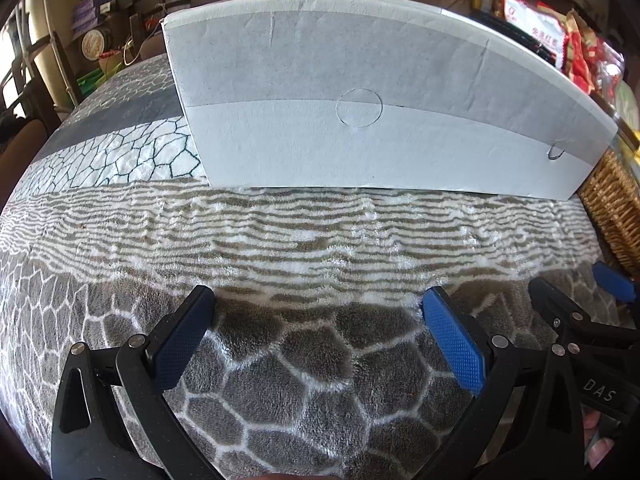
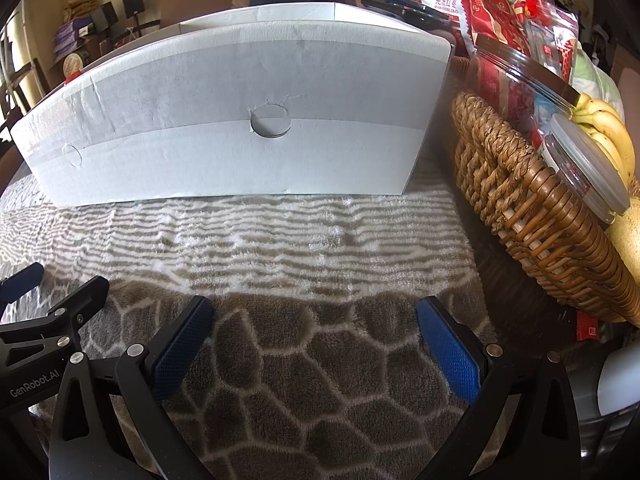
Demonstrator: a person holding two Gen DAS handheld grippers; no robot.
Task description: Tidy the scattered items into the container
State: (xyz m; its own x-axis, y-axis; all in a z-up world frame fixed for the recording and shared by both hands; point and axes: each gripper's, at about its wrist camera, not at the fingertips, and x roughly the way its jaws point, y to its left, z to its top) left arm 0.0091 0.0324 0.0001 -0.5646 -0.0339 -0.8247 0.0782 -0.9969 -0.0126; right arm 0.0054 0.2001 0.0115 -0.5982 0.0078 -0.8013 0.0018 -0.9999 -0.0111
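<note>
Your left gripper [image 1: 318, 300] hangs low over the patterned blanket [image 1: 280, 232], fingers spread wide, nothing between them. Your right gripper [image 2: 314, 310] is the same: fingers apart, empty, side by side with the left. The white cardboard box [image 1: 380, 92] stands on the blanket at 12 o'clock in both wrist views, well apart from both grippers, near wall facing you, with a round hole [image 2: 270, 120] punched in it. A wicker basket [image 2: 532, 208] sits just beside the box at 3 o'clock, with bananas [image 2: 604, 128] and a plastic tub [image 2: 580, 164]. No scattered items visible on the blanket; box contents are hidden.
</note>
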